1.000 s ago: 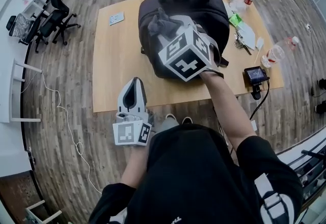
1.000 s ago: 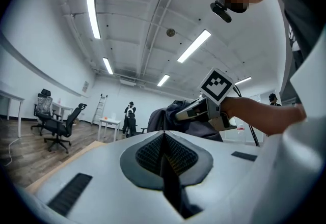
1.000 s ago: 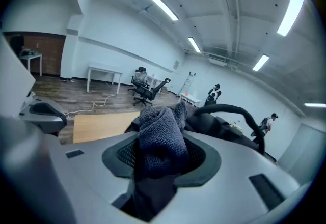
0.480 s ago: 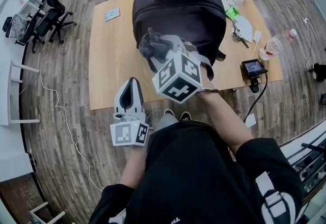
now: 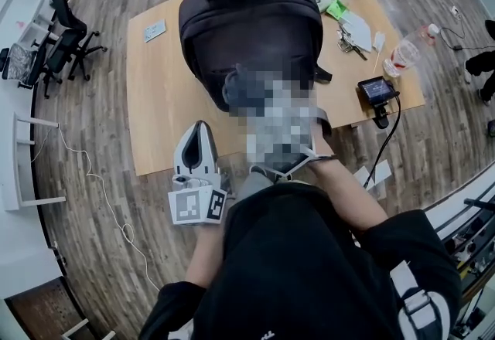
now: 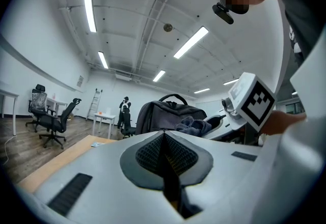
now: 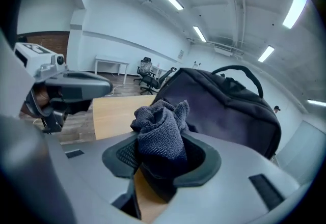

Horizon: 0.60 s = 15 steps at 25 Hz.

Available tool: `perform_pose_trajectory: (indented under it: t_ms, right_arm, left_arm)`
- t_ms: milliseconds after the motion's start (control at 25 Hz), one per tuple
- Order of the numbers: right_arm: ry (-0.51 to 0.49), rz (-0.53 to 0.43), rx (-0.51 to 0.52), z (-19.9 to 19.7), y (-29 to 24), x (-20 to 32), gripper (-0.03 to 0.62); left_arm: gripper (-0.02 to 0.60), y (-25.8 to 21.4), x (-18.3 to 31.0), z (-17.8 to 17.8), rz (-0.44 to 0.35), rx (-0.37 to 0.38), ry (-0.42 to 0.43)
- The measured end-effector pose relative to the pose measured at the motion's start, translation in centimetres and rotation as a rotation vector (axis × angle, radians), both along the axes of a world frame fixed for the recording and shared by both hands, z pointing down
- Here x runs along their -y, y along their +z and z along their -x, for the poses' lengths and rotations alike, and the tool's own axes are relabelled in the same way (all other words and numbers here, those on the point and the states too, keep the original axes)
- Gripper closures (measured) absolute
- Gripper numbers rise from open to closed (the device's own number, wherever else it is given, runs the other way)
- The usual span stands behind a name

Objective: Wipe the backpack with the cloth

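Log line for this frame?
right hand-held gripper: shut on cloth | cloth: by backpack near end, contact unclear | left hand-held gripper: shut, empty

I see the black fabric backpack (image 5: pixel 247 29) on the light wooden table (image 5: pixel 166 114), grey towelling cloth (image 7: pixel 163 131) at its near end, clear plastic bottle (image 5: pixel 404 59) to its right.

The person (image 5: pixel 298 249) is wearing a black short-sleeved shirt (image 5: pixel 325 288); the pale grey left gripper (image 5: pixel 200 130) is carrying a black-and-white marker cube (image 5: pixel 197 205).
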State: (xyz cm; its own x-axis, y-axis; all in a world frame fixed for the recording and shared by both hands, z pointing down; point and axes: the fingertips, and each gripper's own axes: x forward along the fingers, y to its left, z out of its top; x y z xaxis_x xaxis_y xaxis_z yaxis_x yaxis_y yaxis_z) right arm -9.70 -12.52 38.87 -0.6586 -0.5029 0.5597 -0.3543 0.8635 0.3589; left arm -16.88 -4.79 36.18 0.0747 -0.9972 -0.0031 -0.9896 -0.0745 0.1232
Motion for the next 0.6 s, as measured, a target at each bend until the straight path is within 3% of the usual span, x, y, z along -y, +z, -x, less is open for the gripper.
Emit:
perform_pose_trajectory:
  t_ms: [400, 600]
  right_arm:
    - [0.335, -0.071, 0.107, -11.1, -0.7, 6.0, 0.418]
    - [0.372, -0.082, 0.119, -12.7, -0.8, 6.5, 0.418]
  left_arm:
    - [0.566, 0.4, 0.5, -1.5, 0.005, 0.001, 0.035]
    - [0.566, 0.5, 0.6, -1.9, 0.004, 0.000, 0.045]
